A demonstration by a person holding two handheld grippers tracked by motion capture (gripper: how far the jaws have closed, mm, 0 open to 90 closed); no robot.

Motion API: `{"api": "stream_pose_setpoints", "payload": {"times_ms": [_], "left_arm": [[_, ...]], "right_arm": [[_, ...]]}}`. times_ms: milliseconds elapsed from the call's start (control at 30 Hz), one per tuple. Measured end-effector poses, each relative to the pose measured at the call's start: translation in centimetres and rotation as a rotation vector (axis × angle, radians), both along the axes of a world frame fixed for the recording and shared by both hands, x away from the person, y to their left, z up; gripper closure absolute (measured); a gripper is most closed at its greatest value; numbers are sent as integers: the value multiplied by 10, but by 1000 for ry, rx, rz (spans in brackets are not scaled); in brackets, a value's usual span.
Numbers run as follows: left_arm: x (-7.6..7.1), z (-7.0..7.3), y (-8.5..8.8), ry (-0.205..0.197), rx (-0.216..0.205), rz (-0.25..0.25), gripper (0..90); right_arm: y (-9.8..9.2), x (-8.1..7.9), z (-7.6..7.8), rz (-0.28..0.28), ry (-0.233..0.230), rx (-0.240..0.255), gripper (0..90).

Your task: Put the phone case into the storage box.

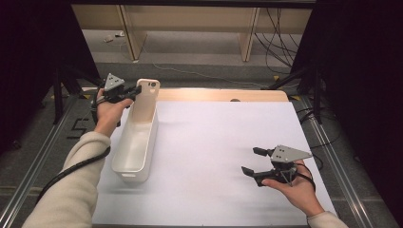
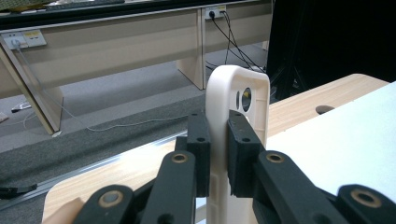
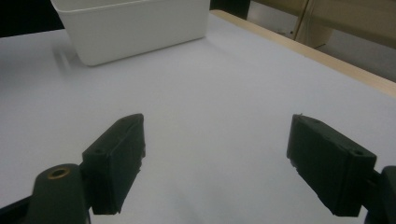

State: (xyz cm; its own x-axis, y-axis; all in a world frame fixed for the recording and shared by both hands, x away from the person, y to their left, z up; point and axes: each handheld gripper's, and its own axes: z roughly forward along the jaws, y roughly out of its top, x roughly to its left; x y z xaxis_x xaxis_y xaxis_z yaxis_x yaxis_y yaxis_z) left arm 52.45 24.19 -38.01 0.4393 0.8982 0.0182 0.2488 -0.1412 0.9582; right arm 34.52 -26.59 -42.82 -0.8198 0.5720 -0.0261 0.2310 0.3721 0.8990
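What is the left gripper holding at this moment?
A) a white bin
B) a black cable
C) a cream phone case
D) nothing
C: in the left gripper view, the jaws of the left gripper press on both sides of the upright cream phone case, above the far end of the white bin.

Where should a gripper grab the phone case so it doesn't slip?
Grip the phone case across its thin, flat body, one pad on the front and one on the back, coming in from its narrow edge. It stands upright at the far end of the white bin. The left gripper holds it this way, below the camera hole.
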Motion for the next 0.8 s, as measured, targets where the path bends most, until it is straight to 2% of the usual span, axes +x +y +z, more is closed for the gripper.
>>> {"api": "stream_pose_setpoints", "payload": {"times_ms": [800], "left_arm": [[0,-8,3,16,-5,6,809]], "right_arm": [[0,0,-1,3,3,-3,206]]}}
